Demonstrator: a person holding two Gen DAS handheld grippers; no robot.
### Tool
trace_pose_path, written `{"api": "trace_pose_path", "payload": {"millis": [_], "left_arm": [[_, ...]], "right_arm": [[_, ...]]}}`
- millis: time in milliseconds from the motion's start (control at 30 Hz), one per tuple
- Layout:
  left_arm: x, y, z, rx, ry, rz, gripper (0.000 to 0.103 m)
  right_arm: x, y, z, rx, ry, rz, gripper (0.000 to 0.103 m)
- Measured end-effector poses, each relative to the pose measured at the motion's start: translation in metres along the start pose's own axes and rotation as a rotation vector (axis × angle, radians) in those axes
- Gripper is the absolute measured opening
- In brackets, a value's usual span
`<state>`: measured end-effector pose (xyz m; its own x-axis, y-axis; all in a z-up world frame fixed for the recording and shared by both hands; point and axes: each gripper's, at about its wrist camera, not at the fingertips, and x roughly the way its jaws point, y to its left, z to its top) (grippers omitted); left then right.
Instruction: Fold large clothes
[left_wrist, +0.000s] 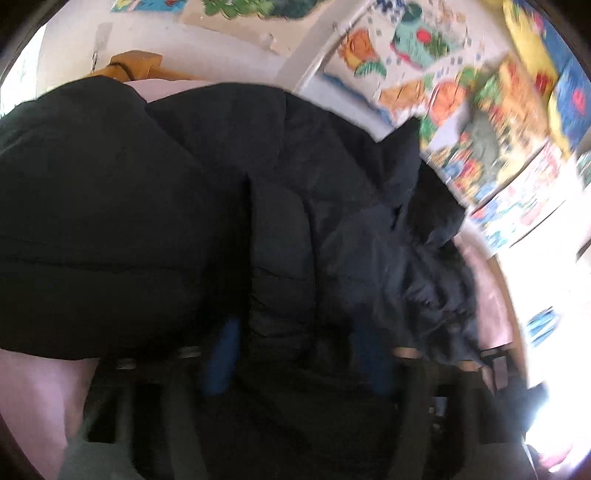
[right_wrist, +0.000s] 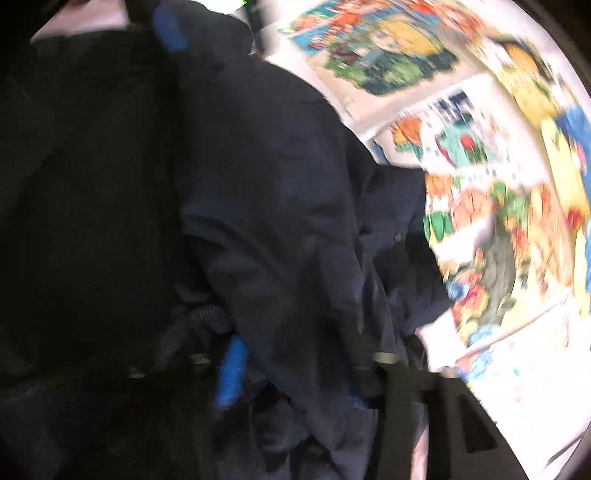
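A large black padded jacket (left_wrist: 184, 192) fills most of the left wrist view, lying on a pink surface (left_wrist: 40, 398). My left gripper (left_wrist: 295, 354) is shut on a thick fold of the jacket; one blue finger (left_wrist: 221, 358) shows at the left, the other is buried in cloth. In the right wrist view the same dark jacket (right_wrist: 266, 206) hangs in folds. My right gripper (right_wrist: 291, 373) is shut on a bunch of the jacket, with its blue finger (right_wrist: 231, 373) at the left. The other gripper's blue finger (right_wrist: 170, 27) shows at the top.
A bright patterned play mat (left_wrist: 480, 122) covers the floor to the right, and also shows in the right wrist view (right_wrist: 491, 206). A tan wooden object (left_wrist: 129, 64) stands beyond the jacket at the upper left. Both views are motion-blurred.
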<state>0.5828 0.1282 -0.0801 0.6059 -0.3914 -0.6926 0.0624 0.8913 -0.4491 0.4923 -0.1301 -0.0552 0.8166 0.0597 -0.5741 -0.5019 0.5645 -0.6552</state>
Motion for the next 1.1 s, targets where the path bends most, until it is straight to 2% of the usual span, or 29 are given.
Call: {"api": "trace_pose_path", "payload": {"millis": [67, 100, 133, 200, 267, 333, 400, 467, 533, 667, 800, 867, 900, 933, 967, 1067, 1100], "left_arm": [[0.002, -0.003, -0.001, 0.015, -0.007, 0.042, 0.028], [0.001, -0.004, -0.001, 0.023, -0.015, 0.071, 0.007], [0.0, -0.003, -0.003, 0.029, -0.021, 0.095, 0.005], [-0.008, -0.006, -0.005, 0.05, -0.064, 0.124, 0.003], [-0.021, -0.018, -0.009, 0.118, -0.139, 0.205, 0.003], [-0.028, -0.027, -0.01, 0.178, -0.193, 0.269, 0.003], [-0.02, -0.032, -0.009, 0.225, -0.18, 0.332, 0.003], [-0.002, -0.03, -0.013, 0.247, -0.124, 0.393, 0.003], [0.013, -0.027, -0.018, 0.25, -0.099, 0.423, 0.003], [0.022, -0.015, -0.023, 0.242, -0.072, 0.431, 0.004], [0.031, -0.014, -0.023, 0.238, -0.051, 0.42, 0.006], [0.021, -0.009, -0.021, 0.203, -0.06, 0.378, 0.01], [0.013, -0.005, -0.021, 0.173, -0.061, 0.34, 0.017], [0.006, -0.003, -0.02, 0.15, 0.035, 0.384, 0.029], [-0.003, -0.001, -0.021, 0.126, 0.036, 0.354, 0.031], [-0.041, -0.003, -0.03, 0.059, 0.009, 0.23, 0.053], [-0.057, -0.001, -0.032, 0.03, -0.006, 0.219, 0.069]], "right_arm": [[-0.007, -0.026, -0.014, 0.118, 0.012, 0.053, 0.069], [-0.011, -0.036, -0.021, 0.169, 0.014, 0.074, 0.069], [-0.017, -0.052, -0.031, 0.244, 0.011, 0.097, 0.069], [-0.026, -0.077, -0.049, 0.356, 0.006, 0.099, 0.069], [-0.031, -0.106, -0.069, 0.476, 0.009, 0.071, 0.07], [-0.03, -0.135, -0.091, 0.58, 0.023, -0.027, 0.072], [-0.019, -0.157, -0.108, 0.658, 0.059, -0.098, 0.073], [0.004, -0.174, -0.122, 0.75, 0.109, -0.098, 0.073], [0.024, -0.173, -0.128, 0.758, 0.158, -0.092, 0.073], [0.07, -0.155, -0.139, 0.712, 0.268, -0.035, 0.073], [0.085, -0.137, -0.145, 0.697, 0.3, -0.05, 0.077], [0.081, -0.14, -0.147, 0.702, 0.297, -0.062, 0.08], [0.078, -0.142, -0.148, 0.714, 0.288, -0.067, 0.084], [0.072, -0.145, -0.15, 0.734, 0.272, -0.07, 0.087], [0.065, -0.148, -0.154, 0.755, 0.257, -0.062, 0.088], [0.04, -0.157, -0.158, 0.796, 0.197, 0.014, 0.089], [0.03, -0.157, -0.156, 0.798, 0.174, 0.039, 0.091]]}}
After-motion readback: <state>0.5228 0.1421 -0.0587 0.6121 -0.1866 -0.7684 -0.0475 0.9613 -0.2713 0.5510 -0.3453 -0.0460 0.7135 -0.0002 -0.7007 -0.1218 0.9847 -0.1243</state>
